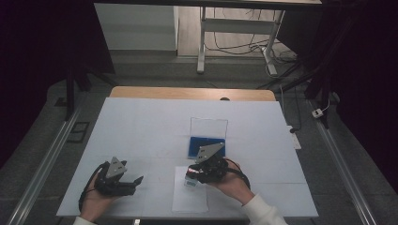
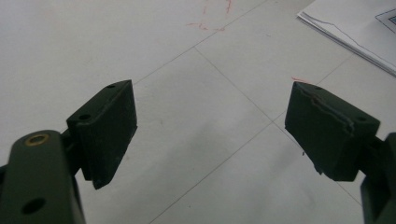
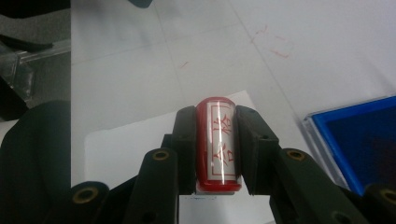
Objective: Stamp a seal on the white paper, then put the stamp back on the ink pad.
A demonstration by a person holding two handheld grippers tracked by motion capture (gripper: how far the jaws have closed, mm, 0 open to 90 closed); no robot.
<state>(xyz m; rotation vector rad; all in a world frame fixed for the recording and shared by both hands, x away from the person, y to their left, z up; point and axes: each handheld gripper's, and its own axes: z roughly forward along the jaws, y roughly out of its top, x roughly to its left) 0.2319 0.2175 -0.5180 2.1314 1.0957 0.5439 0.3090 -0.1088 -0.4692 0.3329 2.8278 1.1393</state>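
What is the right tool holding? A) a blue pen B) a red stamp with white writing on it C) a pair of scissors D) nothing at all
B: in the right gripper view the right tool is clamped on the red stamp.

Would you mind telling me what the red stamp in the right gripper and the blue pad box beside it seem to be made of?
The stamp looks like glossy hard plastic, perhaps resin: a bright streak of light runs along its rounded red body, and its pale label carries red characters. The box seems to be clear rigid plastic, judging by its see-through rim and upright lid; the blue inside looks matt, possibly an ink pad.
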